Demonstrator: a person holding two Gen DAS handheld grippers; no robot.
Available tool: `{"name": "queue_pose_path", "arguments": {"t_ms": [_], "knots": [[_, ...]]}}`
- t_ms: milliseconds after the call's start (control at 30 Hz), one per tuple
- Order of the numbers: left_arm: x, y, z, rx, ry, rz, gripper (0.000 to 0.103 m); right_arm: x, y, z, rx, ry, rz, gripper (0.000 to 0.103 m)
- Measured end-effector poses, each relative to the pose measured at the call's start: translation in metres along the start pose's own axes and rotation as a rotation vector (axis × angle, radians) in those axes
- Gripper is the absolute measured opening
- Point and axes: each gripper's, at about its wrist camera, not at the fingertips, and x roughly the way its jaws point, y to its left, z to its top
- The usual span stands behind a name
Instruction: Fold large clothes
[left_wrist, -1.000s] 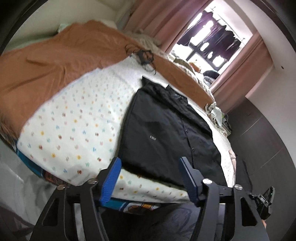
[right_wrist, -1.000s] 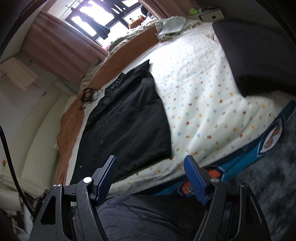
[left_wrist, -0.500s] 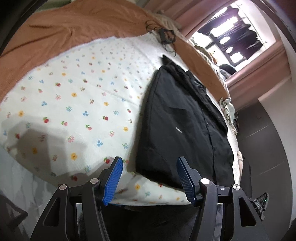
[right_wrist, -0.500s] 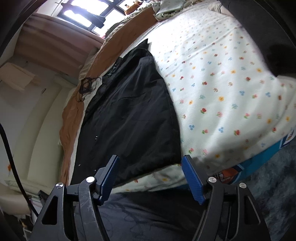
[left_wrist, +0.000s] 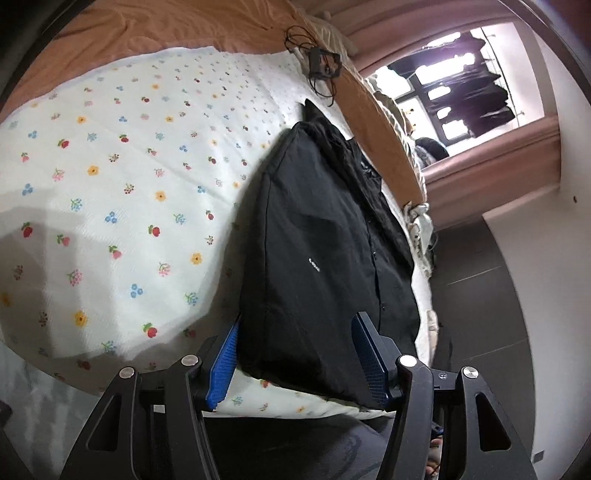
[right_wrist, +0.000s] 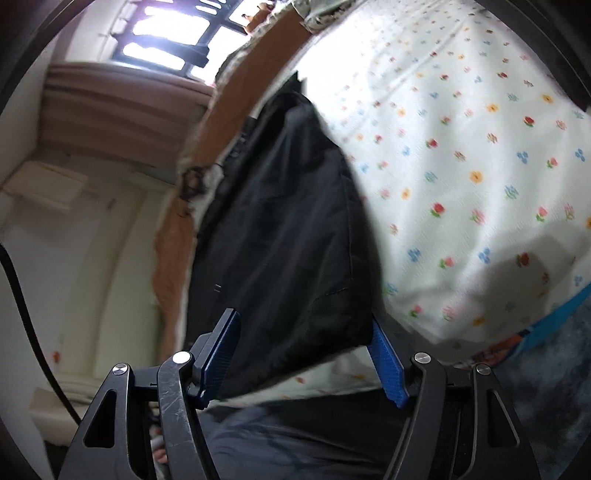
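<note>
- The left wrist view shows a bedroom; a bed (left_wrist: 110, 206) covered by a white flowered sheet takes most of the picture, with a brown blanket (left_wrist: 155, 33) along its far edge and a window (left_wrist: 458, 88) with pink curtains at the far right.
- The black shirt (left_wrist: 317, 236) lies flat on the sheet, running from the near edge of the bed toward the far edge; it looks already folded narrow lengthwise, with the collar at the far end and the hem at the near edge; a tangle of black cable (left_wrist: 317, 66) rests on the blanket beyond the collar.
- The left gripper (left_wrist: 299, 354) stands at the near edge of the bed with its blue fingers spread about half way; the hem corner of the shirt is between them, but the pads do not press on it, so it holds nothing; I judge it is placed there to take this corner.
- The right wrist view is partly blurred; it shows the same bed from the other side, the flowered sheet (right_wrist: 461, 166) at the right, a pale wall at the left.
- The right gripper (right_wrist: 306, 358) is also at the near edge, jaws apart and empty, the other hem corner lying between them; the black shirt (right_wrist: 288, 229) extends away from it.
- I judge both grippers are ready to pinch the hem and carry it toward the collar.
</note>
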Motion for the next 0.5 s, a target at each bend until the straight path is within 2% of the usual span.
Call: {"name": "queue_pose_path", "arguments": {"t_ms": [133, 233, 300, 333, 400, 433, 467, 500], "knots": [[0.014, 0.0, -0.003, -0.001, 0.035, 0.047, 0.058, 0.009, -0.003, -0.003, 0.007, 0.015, -0.032, 0.07], [0.021, -0.001, -0.003, 0.003, 0.03, 0.07, 0.055, 0.018, -0.005, -0.003, 0.015, 0.021, -0.034, 0.07], [0.025, -0.001, 0.0, 0.004, 0.015, 0.086, 0.05, 0.023, -0.002, -0.001, 0.008, 0.016, -0.037, 0.07], [0.027, 0.0, 0.001, -0.001, 0.011, 0.101, 0.042, 0.026, 0.0, 0.0, 0.005, 0.012, -0.04, 0.07], [0.03, 0.003, 0.003, -0.018, 0.003, 0.128, 0.033, 0.03, 0.001, 0.003, 0.007, 0.002, -0.049, 0.062], [0.03, 0.003, 0.003, -0.019, 0.0, 0.137, 0.028, 0.032, 0.0, 0.004, 0.015, 0.0, -0.058, 0.051], [0.031, 0.002, 0.002, -0.007, -0.004, 0.156, 0.022, 0.033, -0.002, 0.005, 0.027, -0.001, -0.065, 0.035], [0.03, 0.0, 0.001, 0.009, -0.009, 0.172, 0.02, 0.034, -0.005, 0.005, 0.038, 0.001, -0.066, 0.024]]}}
